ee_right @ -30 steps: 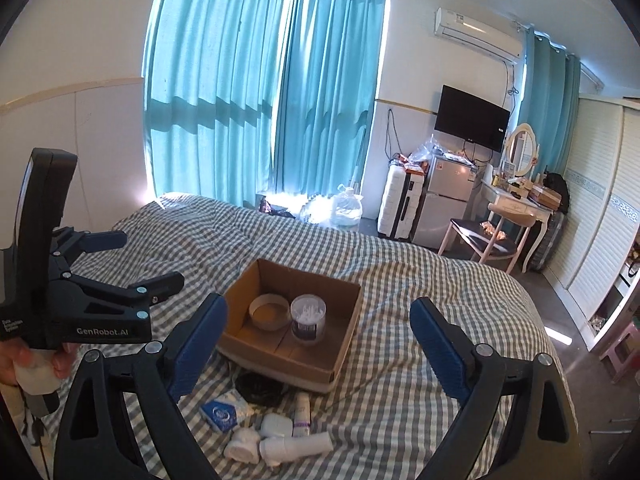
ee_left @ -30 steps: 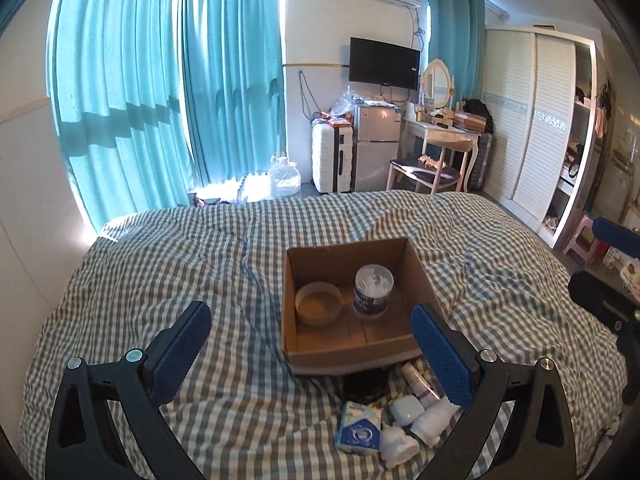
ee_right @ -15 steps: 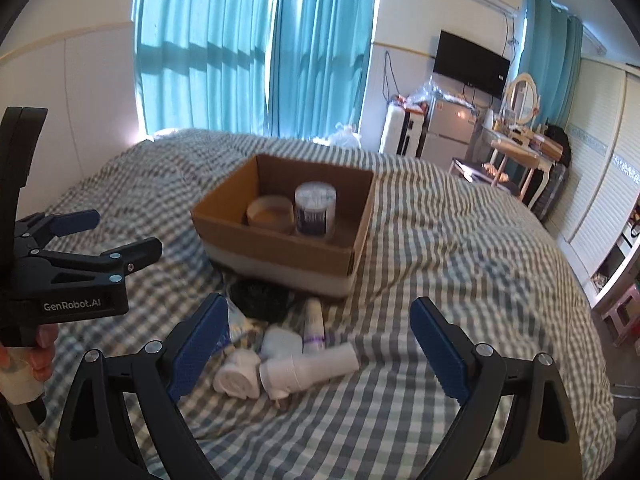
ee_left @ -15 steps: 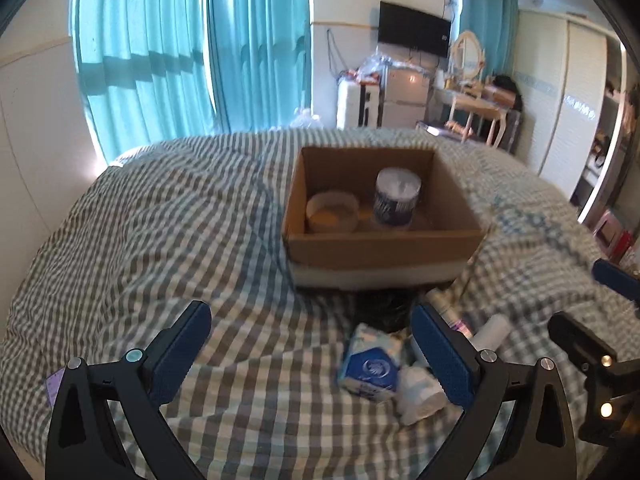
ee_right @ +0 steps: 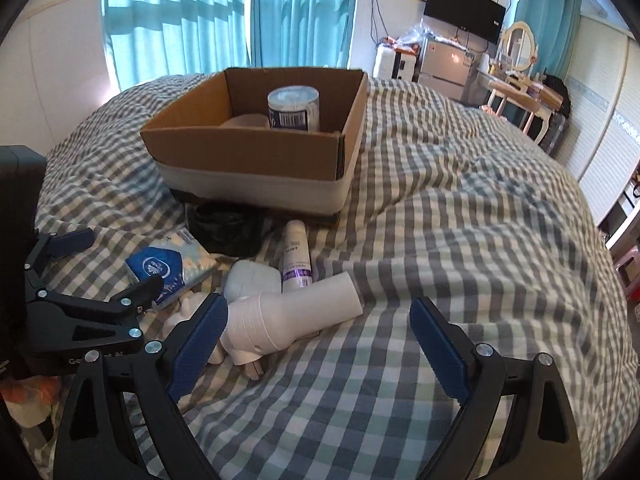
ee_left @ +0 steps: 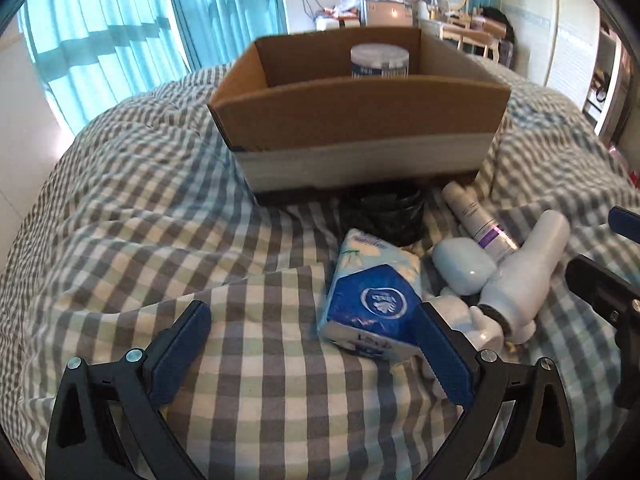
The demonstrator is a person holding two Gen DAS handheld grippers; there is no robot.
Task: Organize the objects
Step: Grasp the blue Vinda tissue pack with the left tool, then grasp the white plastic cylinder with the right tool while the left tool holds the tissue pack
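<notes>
A cardboard box (ee_left: 360,120) sits on the checked bed and holds a white jar (ee_left: 380,62) and a tan bowl (ee_right: 244,122). In front of it lie a blue tissue pack (ee_left: 372,300), a black bag (ee_left: 382,212), a purple-banded tube (ee_left: 476,220), a pale case (ee_left: 464,266) and a white hair dryer (ee_left: 524,276). My left gripper (ee_left: 312,354) is open, low over the bed, its right finger beside the tissue pack. My right gripper (ee_right: 318,346) is open, its left finger next to the hair dryer (ee_right: 292,320). The left gripper also shows in the right wrist view (ee_right: 100,272).
The checked bedspread (ee_right: 460,240) spreads wide to the right of the box. Blue curtains (ee_right: 224,16) hang behind the bed. A TV (ee_right: 464,20), a fridge, a suitcase and a dressing table stand at the far wall.
Both grippers have come down and forward toward the loose items in front of the box. The box and items now loom larger. Both stay open.
</notes>
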